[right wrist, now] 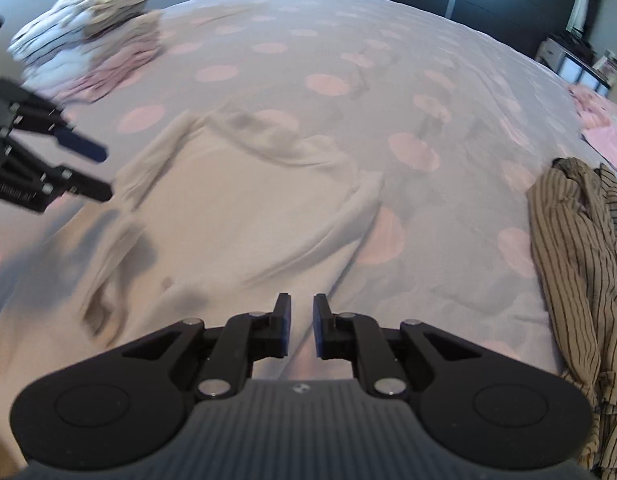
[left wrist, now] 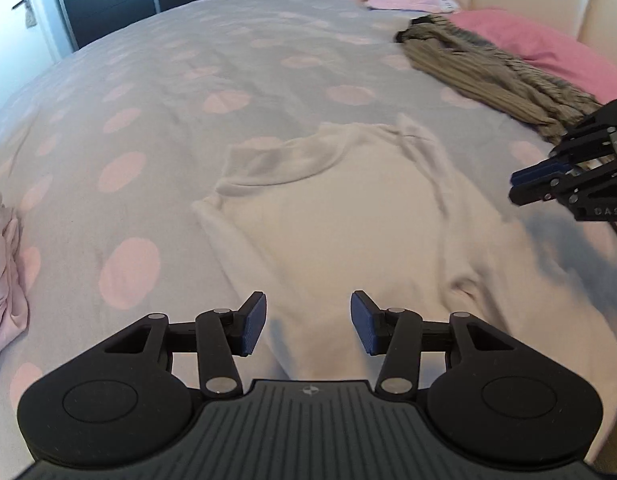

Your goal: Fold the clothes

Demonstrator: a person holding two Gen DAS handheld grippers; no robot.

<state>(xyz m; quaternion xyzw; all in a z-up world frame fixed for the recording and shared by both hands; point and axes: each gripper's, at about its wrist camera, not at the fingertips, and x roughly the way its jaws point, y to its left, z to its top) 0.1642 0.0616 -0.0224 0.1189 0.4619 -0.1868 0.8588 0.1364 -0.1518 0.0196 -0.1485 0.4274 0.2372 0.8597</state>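
A white long-sleeved top lies spread flat on the bed with its collar toward the far side. In the right wrist view the white top has a sleeve folded in along each side. My left gripper hovers open over the top's near hem with nothing between its fingers; from the other side the left gripper stands at the top's left edge. My right gripper hangs over the near right part of the top, its pads a narrow gap apart and empty. The right gripper shows at the right edge.
The bed cover is grey with pink dots. A crumpled brown striped shirt lies by a pink pillow; the striped shirt is on my right. A stack of folded clothes sits far left, and pink clothes lie at the left edge.
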